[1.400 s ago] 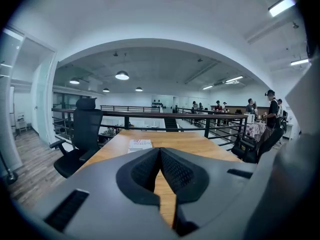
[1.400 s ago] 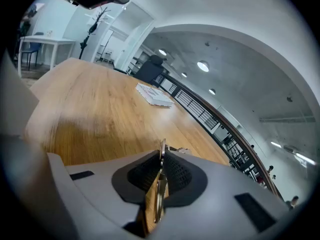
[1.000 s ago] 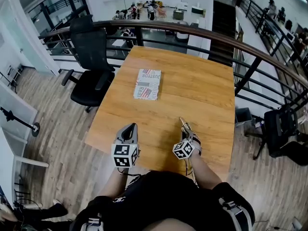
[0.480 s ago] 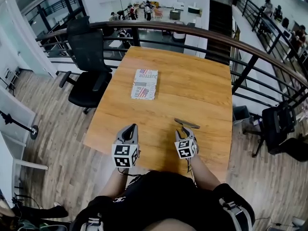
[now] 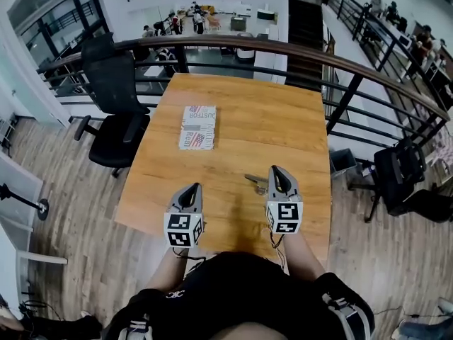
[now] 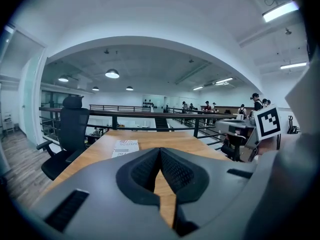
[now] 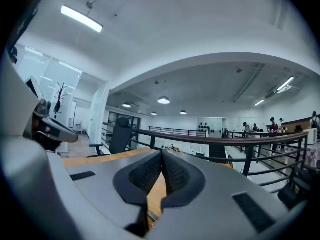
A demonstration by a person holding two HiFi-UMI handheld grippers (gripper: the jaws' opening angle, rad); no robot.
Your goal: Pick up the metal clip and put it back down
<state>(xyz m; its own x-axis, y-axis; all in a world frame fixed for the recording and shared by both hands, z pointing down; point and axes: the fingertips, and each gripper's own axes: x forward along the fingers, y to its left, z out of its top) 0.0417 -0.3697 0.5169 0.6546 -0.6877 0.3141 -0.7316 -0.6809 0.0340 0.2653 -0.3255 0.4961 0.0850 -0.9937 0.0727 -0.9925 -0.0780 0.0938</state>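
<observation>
My left gripper (image 5: 191,188) shut, empty, near table's (image 5: 233,105) front edge, right gripper (image 5: 276,171) just closed on nothing, clip (image 5: 253,180) lying free beside, plain only overhead.

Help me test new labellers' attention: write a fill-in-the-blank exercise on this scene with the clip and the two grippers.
1. The metal clip lies on the table, nearest the ___ gripper.
2. The left gripper and the right gripper both have their jaws ___.
3. In the head view, the black office chair stands at the table's ___ side.
Missing words: right; shut; left.
Note: the right gripper's jaws have just closed, on nothing.
</observation>
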